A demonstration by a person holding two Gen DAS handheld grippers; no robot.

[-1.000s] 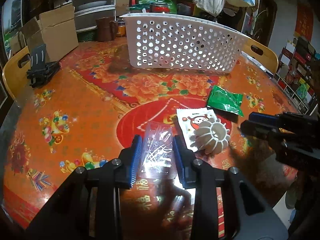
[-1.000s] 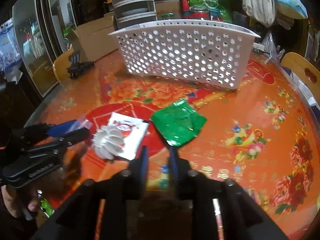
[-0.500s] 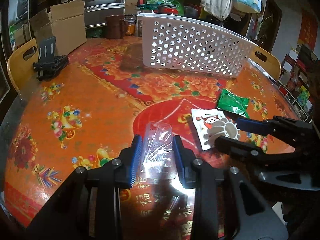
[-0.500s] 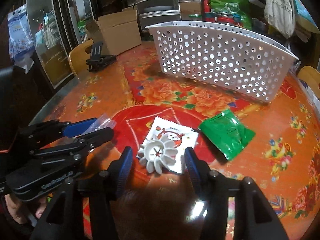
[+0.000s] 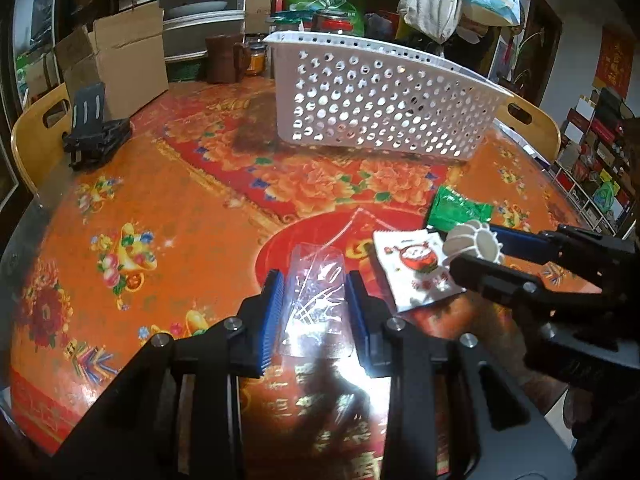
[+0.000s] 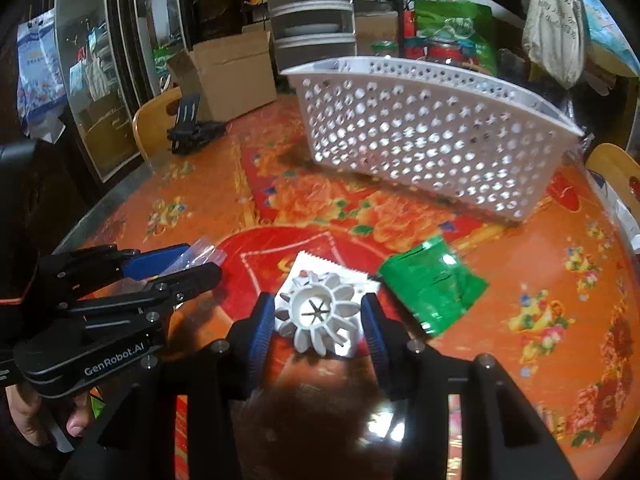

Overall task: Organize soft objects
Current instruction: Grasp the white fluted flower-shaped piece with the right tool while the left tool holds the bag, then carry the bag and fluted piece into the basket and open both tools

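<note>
Two hand-held grippers work over a round table covered in an orange and red floral cloth (image 5: 168,200). The left gripper (image 5: 315,305) has its blue-padded jaws partly open, straddling a flat clear plastic sleeve holding thin white sticks (image 5: 316,300); the pads stand just beside the sleeve's long edges, and contact cannot be confirmed. The sleeve lies flat on the cloth near the table's front edge. It is judged light, floppy and slippery; a flat film offers little to pinch from the sides, so a hold across its width where the sticks stiffen it seems best.

The right gripper (image 6: 318,322) has its jaws wide apart, one either side of a white ribbed flower-shaped piece with a slotted round centre (image 6: 318,314). The pads sit close to the outer ribs; whether they press on them cannot be told. The piece rests on a white sachet printed with a red cartoon figure (image 5: 412,270), beside a crumpled green foil packet (image 6: 432,286). The ribbed piece is judged light and springy, likely to yield under pressure; opposite rib tips give the firmest hold.

A white perforated plastic basket (image 5: 380,100) stands at the far side, well apart from all four items and the likely destination. A black folding stand (image 5: 94,128) sits at the left edge.
</note>
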